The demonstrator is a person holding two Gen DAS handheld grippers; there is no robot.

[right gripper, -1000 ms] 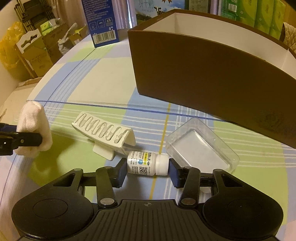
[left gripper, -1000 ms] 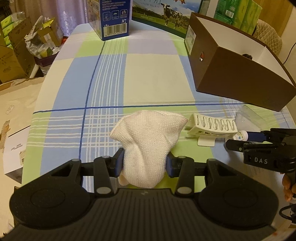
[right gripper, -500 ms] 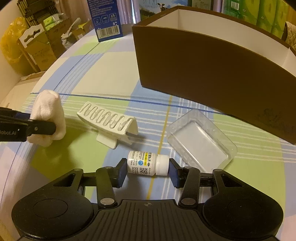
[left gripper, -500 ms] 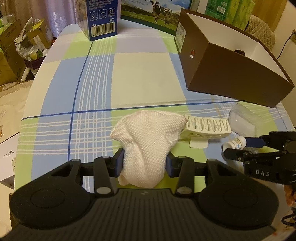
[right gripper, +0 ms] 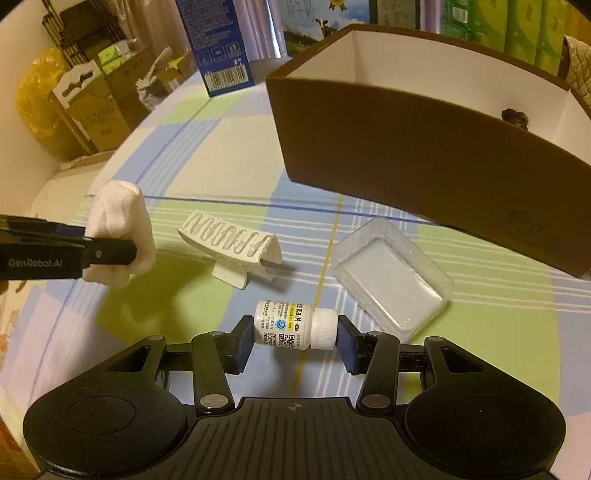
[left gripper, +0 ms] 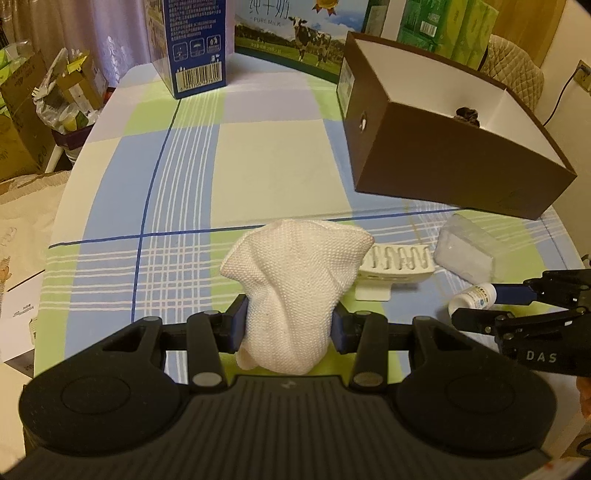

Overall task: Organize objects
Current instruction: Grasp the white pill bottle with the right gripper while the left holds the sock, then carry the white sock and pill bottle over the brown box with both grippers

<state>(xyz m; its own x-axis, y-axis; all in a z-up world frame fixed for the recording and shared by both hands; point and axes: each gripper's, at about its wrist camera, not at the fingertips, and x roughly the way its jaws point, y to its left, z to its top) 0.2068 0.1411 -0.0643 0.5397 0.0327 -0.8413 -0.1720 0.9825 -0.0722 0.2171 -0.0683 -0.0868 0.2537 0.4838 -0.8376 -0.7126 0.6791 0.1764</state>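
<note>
"PURE MILK" carton (left gripper: 291, 33) behind box (left gripper: 443, 162)

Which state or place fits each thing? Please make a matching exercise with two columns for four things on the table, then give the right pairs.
Things:
1. white cloth
2. pill bottle
3. clear plastic tray
4. dark hair tie

States:
A. lies inside the brown box
B. held sideways in the right gripper
C. empty, on the tablecloth
D. bunched in the left gripper

Pairs: 1-D, 2-B, 3-C, 4-A
</note>
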